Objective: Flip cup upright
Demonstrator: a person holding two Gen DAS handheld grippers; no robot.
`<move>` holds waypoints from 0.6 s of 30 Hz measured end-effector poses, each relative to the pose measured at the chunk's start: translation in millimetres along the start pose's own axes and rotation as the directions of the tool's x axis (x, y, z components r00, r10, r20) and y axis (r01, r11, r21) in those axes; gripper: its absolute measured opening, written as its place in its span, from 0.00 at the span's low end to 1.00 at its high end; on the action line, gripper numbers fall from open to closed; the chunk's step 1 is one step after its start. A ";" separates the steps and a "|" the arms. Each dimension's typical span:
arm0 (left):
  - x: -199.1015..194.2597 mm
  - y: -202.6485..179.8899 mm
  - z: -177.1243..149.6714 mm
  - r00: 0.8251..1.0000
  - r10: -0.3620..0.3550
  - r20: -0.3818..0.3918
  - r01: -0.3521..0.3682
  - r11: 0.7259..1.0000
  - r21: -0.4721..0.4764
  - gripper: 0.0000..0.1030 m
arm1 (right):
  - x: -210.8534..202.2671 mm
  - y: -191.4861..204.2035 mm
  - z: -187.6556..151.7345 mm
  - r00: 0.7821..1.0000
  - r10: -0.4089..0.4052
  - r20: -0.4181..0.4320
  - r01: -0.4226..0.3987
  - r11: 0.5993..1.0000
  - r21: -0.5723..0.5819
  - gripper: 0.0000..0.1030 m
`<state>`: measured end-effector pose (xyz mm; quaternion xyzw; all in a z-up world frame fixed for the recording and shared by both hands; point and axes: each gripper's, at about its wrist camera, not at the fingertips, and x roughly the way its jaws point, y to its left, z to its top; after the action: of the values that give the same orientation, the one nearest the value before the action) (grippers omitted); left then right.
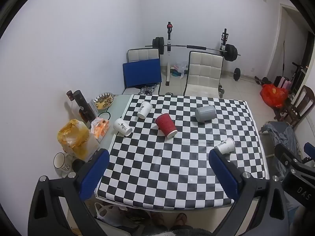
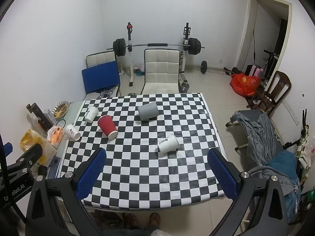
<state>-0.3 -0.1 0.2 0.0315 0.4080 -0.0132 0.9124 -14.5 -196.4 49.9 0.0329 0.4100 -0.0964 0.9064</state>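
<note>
- Checkered black-and-white cloth covers the tabletop (image 1: 177,177), and we see five cups lying on their sides on it.
- From the left wrist view we make out a mug (image 1: 60,162) and a yellow bag (image 1: 73,137) at the far left edge; the right wrist view crops the mug.
- Two white cups (image 1: 122,126) (image 1: 144,109) lie leftmost, then the red cup (image 1: 166,124), the grey cup (image 1: 205,113), and a third white cup (image 2: 168,143) nearest our right side.
- Our left tool (image 1: 158,166) is spread wide, grasping nothing.
- Our right tool (image 2: 156,167) likewise gapes, released, above the near cloth.
- Only the right view shows the grey cot (image 2: 261,129).
</note>
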 end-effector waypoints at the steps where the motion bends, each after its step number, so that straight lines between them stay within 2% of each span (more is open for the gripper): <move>1: 0.1 0.0 0.0 1.000 -0.001 0.000 0.001 1.000 -0.001 1.00 | 0.1 0.1 0.0 1.000 -0.001 -0.001 0.001 1.000 -0.002 1.00; 18: 1.0 -1.6 0.3 1.000 -0.009 0.003 0.009 1.000 0.000 1.00 | 0.1 0.2 1.1 1.000 -0.009 0.007 0.009 1.000 -0.003 1.00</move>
<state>0.5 -1.7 -0.4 0.0298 0.4069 -0.0174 0.9128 -13.5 -196.4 50.5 0.0291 0.4070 -0.1001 0.9074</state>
